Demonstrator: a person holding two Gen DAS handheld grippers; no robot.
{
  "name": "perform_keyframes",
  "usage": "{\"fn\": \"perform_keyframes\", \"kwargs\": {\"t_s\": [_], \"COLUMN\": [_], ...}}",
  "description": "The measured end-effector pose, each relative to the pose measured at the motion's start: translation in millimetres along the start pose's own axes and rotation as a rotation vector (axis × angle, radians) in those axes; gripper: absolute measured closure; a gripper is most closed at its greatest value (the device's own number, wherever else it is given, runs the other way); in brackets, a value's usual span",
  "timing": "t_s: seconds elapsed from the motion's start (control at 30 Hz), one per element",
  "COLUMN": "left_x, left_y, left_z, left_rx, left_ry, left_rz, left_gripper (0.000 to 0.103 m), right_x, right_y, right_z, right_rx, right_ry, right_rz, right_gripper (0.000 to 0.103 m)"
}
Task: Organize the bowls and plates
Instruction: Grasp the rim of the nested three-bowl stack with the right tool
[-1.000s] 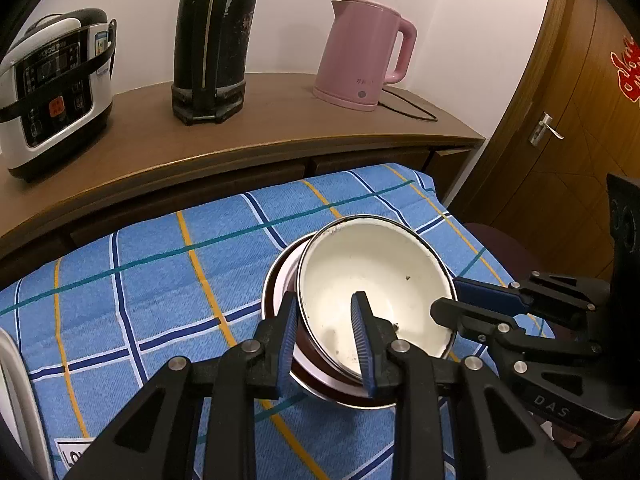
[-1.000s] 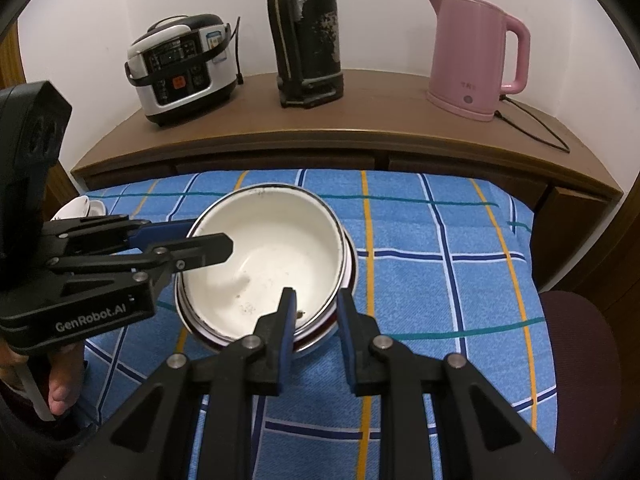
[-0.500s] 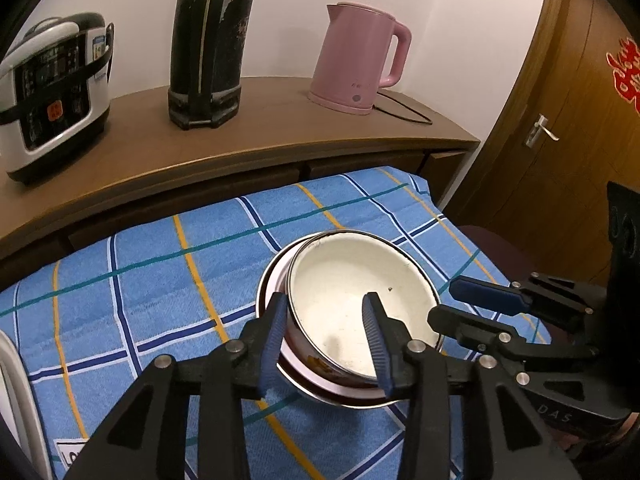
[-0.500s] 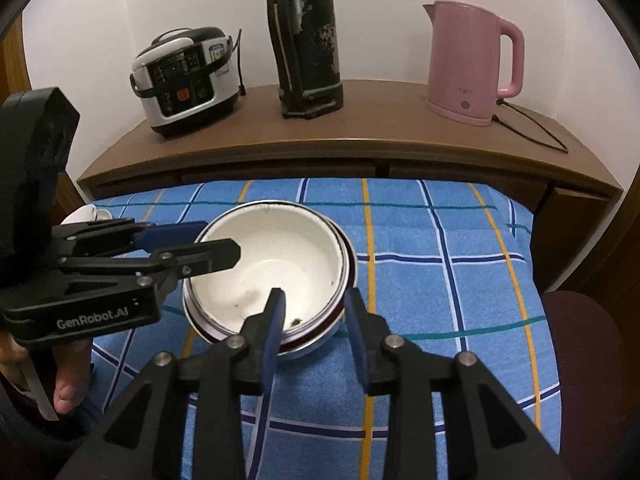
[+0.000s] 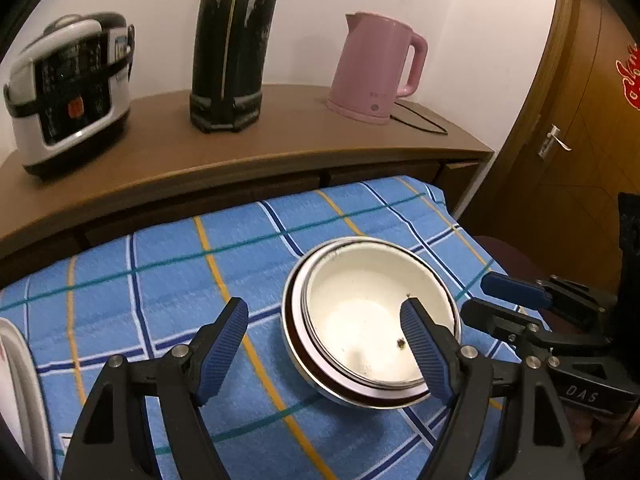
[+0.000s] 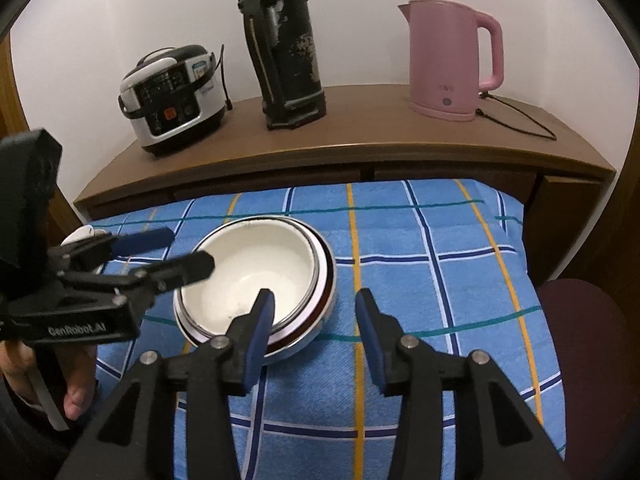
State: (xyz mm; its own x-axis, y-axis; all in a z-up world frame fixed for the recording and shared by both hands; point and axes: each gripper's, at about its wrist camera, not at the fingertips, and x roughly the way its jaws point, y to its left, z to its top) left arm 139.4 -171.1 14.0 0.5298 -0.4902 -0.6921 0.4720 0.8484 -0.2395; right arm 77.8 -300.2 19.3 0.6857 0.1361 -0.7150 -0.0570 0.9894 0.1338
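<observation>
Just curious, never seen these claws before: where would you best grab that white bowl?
By the near rim of the white bowl, one jaw inside, one outside, coming from above. It sits nested in another bowl, so its outer wall is covered; only the thin upright lip is free.

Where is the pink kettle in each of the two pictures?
Left wrist view: the pink kettle stands upper right of centre, on the wooden sideboard.
Right wrist view: the pink kettle stands at upper right, on the same sideboard.
Shared landmark: the tall black flask, left of the kettle.

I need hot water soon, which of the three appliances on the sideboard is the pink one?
The kettle, at the right end. The cooker at the left is black and white, the flask in the middle black.
</observation>
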Motion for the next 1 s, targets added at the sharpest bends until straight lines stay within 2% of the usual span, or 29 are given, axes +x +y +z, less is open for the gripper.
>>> {"fn": "perform_keyframes", "kwargs": {"t_s": [0.27, 0.37, 0.47, 0.5, 0.53, 0.57, 0.63, 0.67, 0.8, 1.0], "left_x": [13.3, 18.2, 22.2, 23.8, 26.5, 28.6, 33.0, 35.7, 32.6, 25.9], "left_y": [4.0, 8.9, 12.1, 13.3, 15.3, 16.2, 15.8, 14.7, 7.3, 16.7], "left_z": [-8.0, -9.3, -9.7, -10.6, -11.8, -12.2, -13.8, -15.4, -17.0, -16.0], "left_rx": [-0.028, -0.05, -0.069, -0.078, -0.095, -0.104, -0.122, -0.132, -0.107, -0.166], "left_ry": [0.059, 0.084, 0.094, 0.103, 0.116, 0.126, 0.15, 0.166, 0.151, 0.157], "left_rz": [0.015, 0.021, 0.005, -0.007, -0.028, -0.044, -0.081, -0.091, -0.027, -0.015], "left_gripper": [0.023, 0.023, 0.023, 0.023, 0.023, 0.024, 0.038, 0.042, 0.044, 0.049], "right_x": [14.2, 17.8, 23.6, 25.1, 26.7, 29.4, 30.9, 31.7, 33.6, 34.0], "right_y": [-3.4, -8.0, -10.1, -9.9, -9.2, -8.3, -7.3, -6.0, -5.4, -0.5], "right_z": [-5.8, -7.8, -7.5, -7.3, -7.4, -7.8, -7.3, -6.6, -4.8, 4.3], "right_rx": [0.065, 0.112, 0.138, 0.141, 0.143, 0.149, 0.153, 0.148, 0.142, 0.126], "right_ry": [0.027, 0.034, 0.047, 0.049, 0.053, 0.059, 0.05, 0.046, 0.042, 0.06], "right_rz": [0.042, 0.07, 0.08, 0.087, 0.093, 0.087, 0.077, 0.062, 0.046, 0.053], "right_gripper": [0.057, 0.051, 0.051, 0.052, 0.06, 0.063, 0.066, 0.07, 0.074, 0.078]}}
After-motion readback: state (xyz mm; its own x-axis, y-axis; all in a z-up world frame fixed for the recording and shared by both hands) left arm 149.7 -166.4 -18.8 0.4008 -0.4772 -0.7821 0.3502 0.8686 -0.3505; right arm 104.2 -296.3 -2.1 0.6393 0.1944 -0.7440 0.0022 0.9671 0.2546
